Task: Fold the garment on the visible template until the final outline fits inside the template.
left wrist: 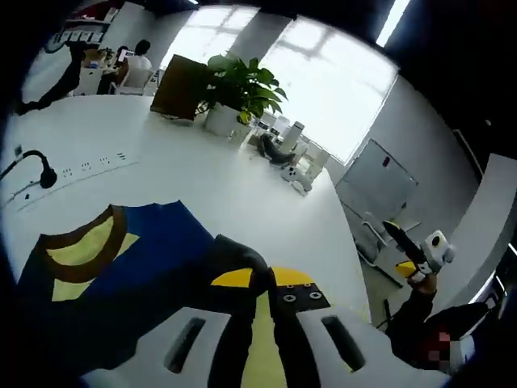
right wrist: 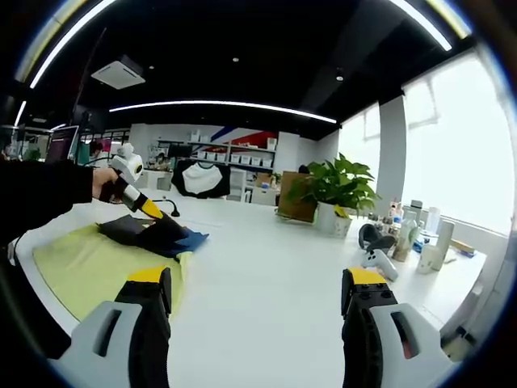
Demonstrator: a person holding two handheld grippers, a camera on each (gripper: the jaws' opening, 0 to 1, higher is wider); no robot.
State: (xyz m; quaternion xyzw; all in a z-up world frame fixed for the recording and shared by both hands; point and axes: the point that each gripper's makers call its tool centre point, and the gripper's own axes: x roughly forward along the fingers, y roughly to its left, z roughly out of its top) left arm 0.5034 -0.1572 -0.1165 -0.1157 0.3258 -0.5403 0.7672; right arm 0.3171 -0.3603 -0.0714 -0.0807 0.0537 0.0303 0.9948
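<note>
A blue garment (left wrist: 153,250) with a yellow chest patch, brown neck trim and black parts lies on the white table (left wrist: 242,186). My left gripper (left wrist: 262,279) is shut on a dark fold of it, pinched between the yellow-tipped jaws. In the right gripper view a hand holds that left gripper (right wrist: 157,214) on the bunched garment (right wrist: 182,240), which rests at the far edge of the yellow-green template (right wrist: 81,267). My right gripper (right wrist: 258,283) stands wide open over bare table, holding nothing. It also hangs in the air off the table's right side (left wrist: 400,238).
A potted plant (left wrist: 238,93) and a brown box (left wrist: 179,87) stand at the table's far end, with white controllers (left wrist: 295,166) beside them. A power strip (left wrist: 81,171) and a black cable (left wrist: 32,162) lie far left. A person (left wrist: 139,61) sits in the distance.
</note>
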